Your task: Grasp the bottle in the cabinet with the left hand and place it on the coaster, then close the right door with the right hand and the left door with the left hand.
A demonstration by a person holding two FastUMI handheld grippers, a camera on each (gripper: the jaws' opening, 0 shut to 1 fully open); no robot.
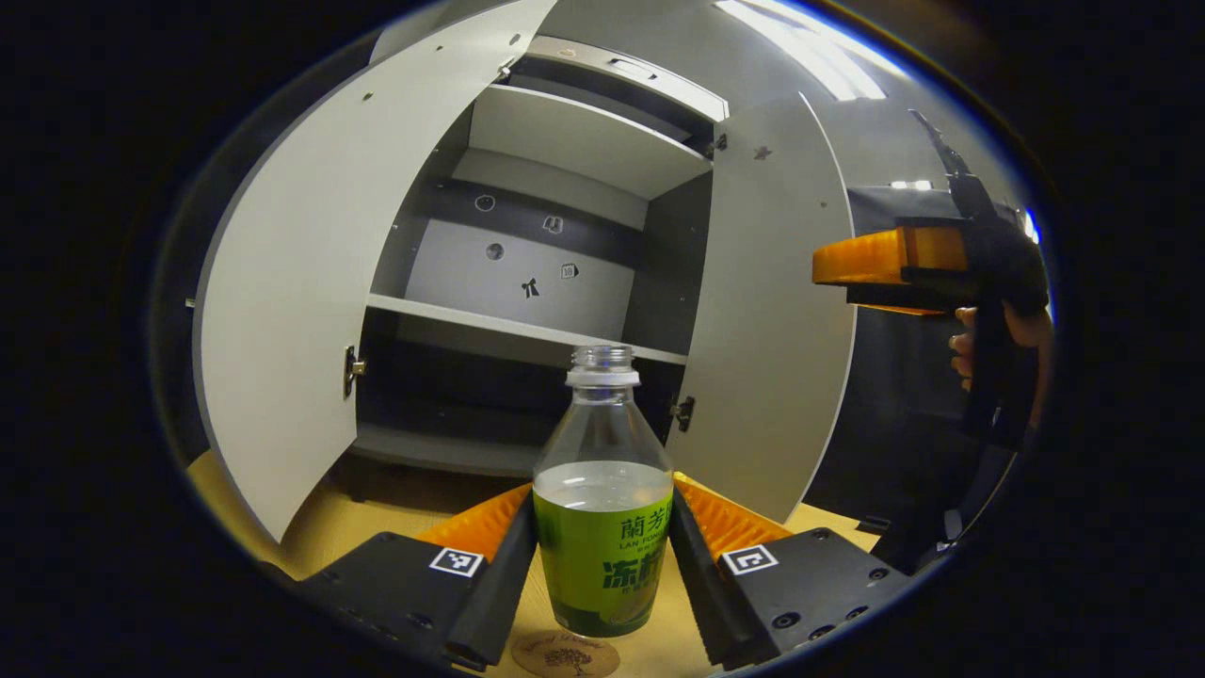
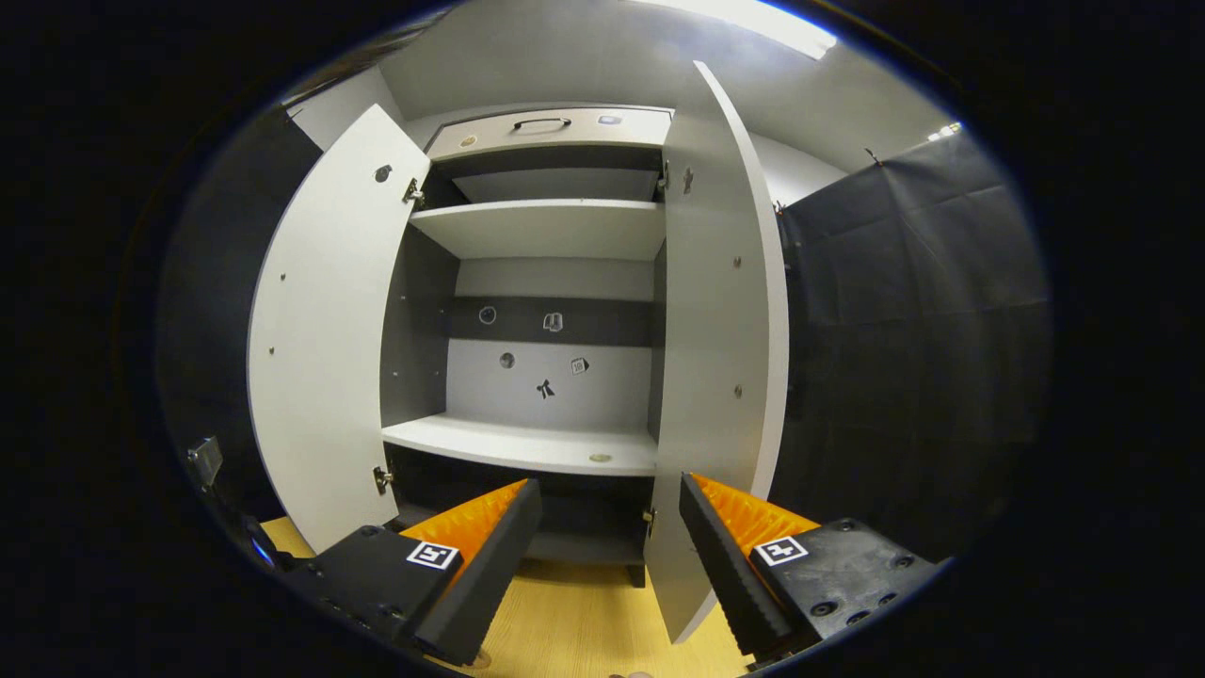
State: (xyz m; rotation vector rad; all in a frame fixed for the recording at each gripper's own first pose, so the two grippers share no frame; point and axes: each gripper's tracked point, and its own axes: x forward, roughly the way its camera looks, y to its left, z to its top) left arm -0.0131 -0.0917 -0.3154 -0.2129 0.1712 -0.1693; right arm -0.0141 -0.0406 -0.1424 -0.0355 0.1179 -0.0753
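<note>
A clear bottle with a green label, no cap and some liquid stands upright between my left gripper's fingers. My left gripper is shut on its labelled body. The bottle's base hangs right at a round wooden coaster on the tabletop; I cannot tell if they touch. Behind it the grey cabinet stands with its left door and right door both swung open. My right gripper is open and empty, facing the cabinet with the right door's edge just ahead. In the left gripper view, a hand holds the right gripper up beside the right door.
The cabinet has white shelves that look bare, and small stickers on its back wall. A drawer with a handle sits on top. The cabinet stands on a light wooden tabletop. Black cloth hangs to the right.
</note>
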